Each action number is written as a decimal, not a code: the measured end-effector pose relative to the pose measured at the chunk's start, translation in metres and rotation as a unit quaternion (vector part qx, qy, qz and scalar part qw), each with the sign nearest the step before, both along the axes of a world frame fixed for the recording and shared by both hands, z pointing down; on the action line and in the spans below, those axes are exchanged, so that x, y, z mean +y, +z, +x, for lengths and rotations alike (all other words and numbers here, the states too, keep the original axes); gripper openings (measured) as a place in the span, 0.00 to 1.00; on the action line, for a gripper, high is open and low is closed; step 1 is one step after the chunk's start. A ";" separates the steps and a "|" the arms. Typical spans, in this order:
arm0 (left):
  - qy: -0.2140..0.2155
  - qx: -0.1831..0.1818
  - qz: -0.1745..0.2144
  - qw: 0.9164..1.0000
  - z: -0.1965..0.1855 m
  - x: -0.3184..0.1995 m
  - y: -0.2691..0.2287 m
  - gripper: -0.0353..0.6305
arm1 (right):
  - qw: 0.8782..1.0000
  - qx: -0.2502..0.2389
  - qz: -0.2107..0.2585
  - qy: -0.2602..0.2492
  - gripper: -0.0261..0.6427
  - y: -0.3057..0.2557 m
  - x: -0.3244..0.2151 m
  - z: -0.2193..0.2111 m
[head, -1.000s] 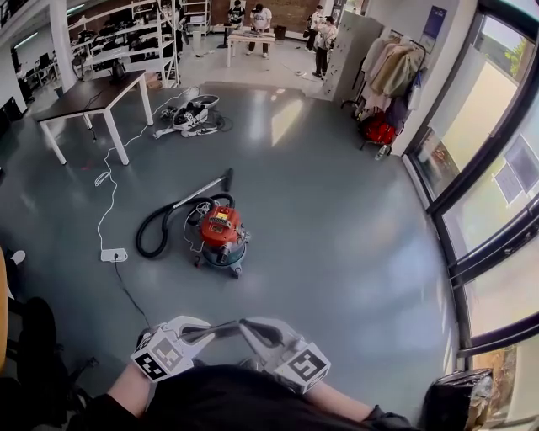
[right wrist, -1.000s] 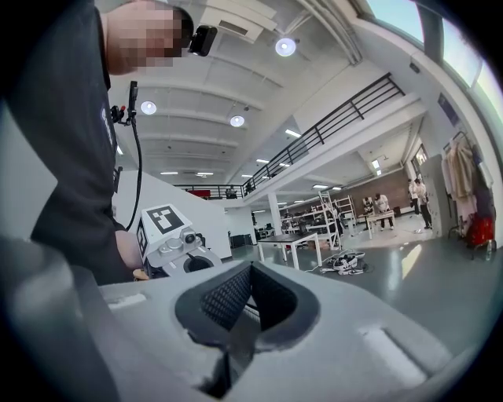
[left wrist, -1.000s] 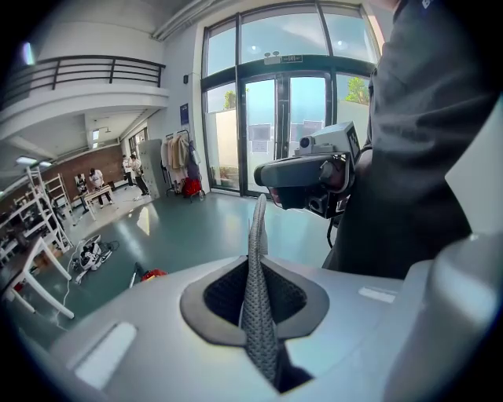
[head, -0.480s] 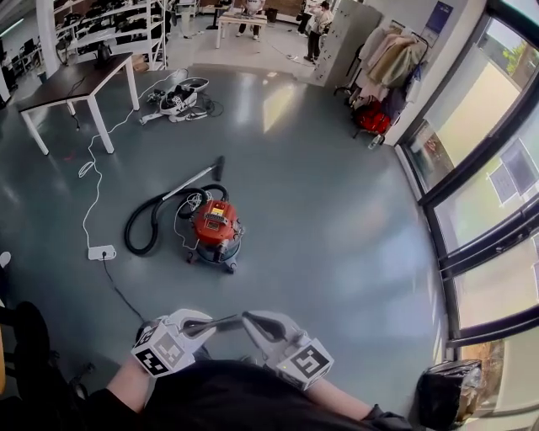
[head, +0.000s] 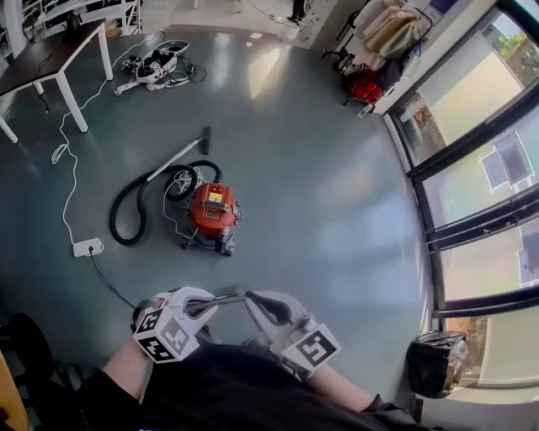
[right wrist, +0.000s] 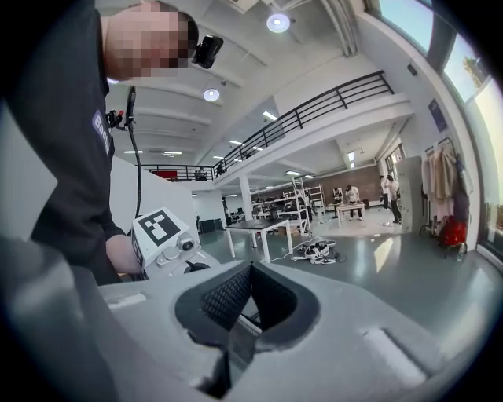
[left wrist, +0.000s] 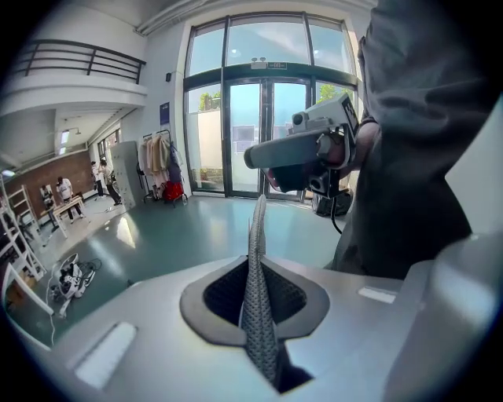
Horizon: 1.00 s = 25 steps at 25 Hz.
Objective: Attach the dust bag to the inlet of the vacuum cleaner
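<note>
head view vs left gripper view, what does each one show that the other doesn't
Only the head view: the red vacuum cleaner on the floor with its black hose, and a white power strip. Only the left gripper view: a balcony railing high on the wall, and the left claw's mesh pads pressed together with nothing between them. Both: the right claw, the coat rack with a red bag under it, and a white machine lying on the floor.
</note>
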<state>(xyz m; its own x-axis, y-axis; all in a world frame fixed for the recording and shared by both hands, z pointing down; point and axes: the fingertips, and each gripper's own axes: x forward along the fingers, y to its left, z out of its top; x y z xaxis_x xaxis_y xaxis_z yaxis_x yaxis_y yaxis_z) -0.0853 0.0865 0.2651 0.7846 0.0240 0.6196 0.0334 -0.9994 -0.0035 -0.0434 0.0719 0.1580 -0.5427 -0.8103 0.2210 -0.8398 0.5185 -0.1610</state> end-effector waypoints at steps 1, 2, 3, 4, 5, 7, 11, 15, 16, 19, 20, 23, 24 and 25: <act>0.007 -0.003 0.002 1.000 -0.004 -0.007 0.003 0.12 | 1.000 0.004 0.000 0.004 0.03 0.000 -0.009 -0.003; 0.015 -0.005 0.003 1.000 -0.007 -0.012 0.007 0.12 | 1.000 0.008 -0.001 0.007 0.03 0.000 -0.018 -0.006; 0.023 -0.007 0.000 1.000 -0.009 -0.016 0.011 0.12 | 1.000 0.012 -0.001 0.010 0.03 0.000 -0.025 -0.008; 0.030 -0.008 -0.003 1.000 -0.011 -0.018 0.015 0.12 | 1.000 0.014 -0.001 0.012 0.03 0.000 -0.033 -0.009; 0.035 -0.008 -0.008 0.999 -0.012 -0.021 0.018 0.12 | 1.000 0.015 -0.001 0.013 0.03 0.001 -0.039 -0.011; 0.040 -0.010 -0.014 0.999 -0.013 -0.025 0.024 0.12 | 1.000 0.013 0.000 0.010 0.03 0.001 -0.051 -0.014; 0.037 -0.020 -0.022 0.999 -0.008 -0.031 0.033 0.12 | 1.000 0.010 -0.006 -0.002 0.03 0.009 -0.063 -0.010; 0.027 -0.026 -0.029 0.999 0.006 -0.036 0.042 0.12 | 1.000 0.006 -0.012 -0.012 0.03 0.020 -0.074 0.011; 0.023 -0.027 -0.032 0.999 0.010 -0.038 0.045 0.12 | 1.000 0.003 -0.012 -0.016 0.03 0.021 -0.076 0.017; -0.001 -0.031 -0.035 0.999 0.023 -0.042 0.051 0.12 | 0.999 0.000 -0.012 -0.035 0.03 0.024 -0.080 0.037; -0.012 -0.033 -0.036 0.999 0.028 -0.044 0.053 0.12 | 0.999 0.000 -0.012 -0.042 0.03 0.026 -0.081 0.044; -0.043 -0.034 -0.044 0.998 0.043 -0.047 0.058 0.12 | 0.998 -0.009 -0.017 -0.055 0.03 0.037 -0.085 0.067; -0.051 -0.034 -0.046 0.997 0.049 -0.048 0.059 0.12 | 0.998 -0.013 -0.020 -0.058 0.03 0.040 -0.086 0.075; -0.059 -0.033 -0.045 0.997 0.054 -0.049 0.060 0.12 | 0.998 -0.018 -0.023 -0.061 0.03 0.044 -0.088 0.082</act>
